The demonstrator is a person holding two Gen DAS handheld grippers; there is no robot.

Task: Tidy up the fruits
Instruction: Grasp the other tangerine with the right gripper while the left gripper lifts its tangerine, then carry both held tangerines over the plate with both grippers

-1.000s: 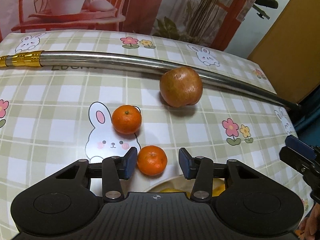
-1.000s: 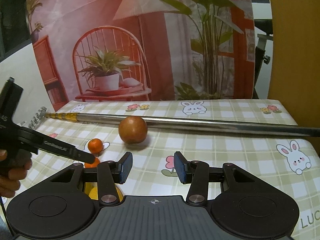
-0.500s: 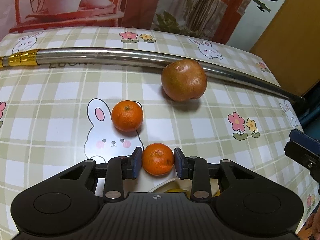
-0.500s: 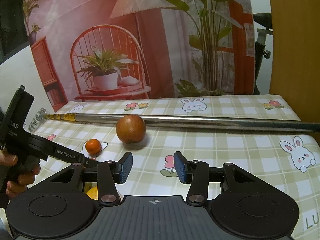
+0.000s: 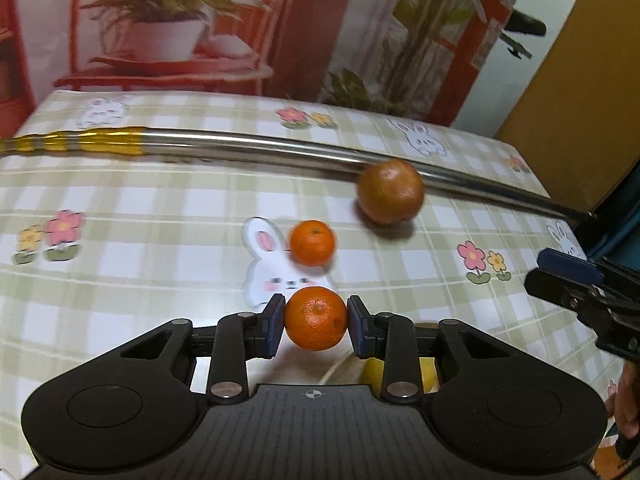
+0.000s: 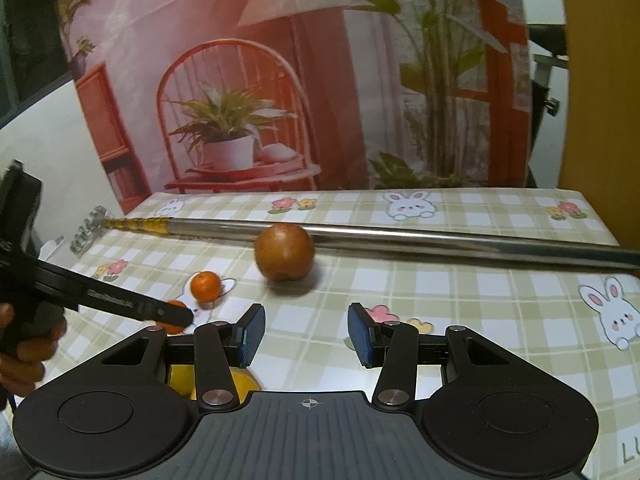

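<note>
Clamping a small mandarin (image 5: 315, 318) between its two blue pads, the left hand-held gripper (image 5: 315, 320) reaches forward low over the checked counter (image 5: 160, 240), its fingers nearly level and pressed against the fruit's two sides. In the right wrist view the same tool enters from 9 o'clock as a long dark bar slanting down to the right, a hand (image 6: 22, 344) wrapped around its grip at the left edge, and only a sliver of the held mandarin shows past its tip. A second mandarin (image 5: 312, 242) lies on the counter just beyond, at 12 o'clock from the held one, on a printed rabbit's ear. A larger brownish round fruit (image 5: 390, 191) sits farther off toward 1 o'clock, touching or just in front of a long metal pole (image 5: 240, 145) that crosses the counter. The right hand-held gripper (image 6: 306, 334) hovers above the cloth with its pads wide apart and nothing between them. Yellow fruit (image 6: 240, 384) shows under its left finger, partly hidden.
</note>
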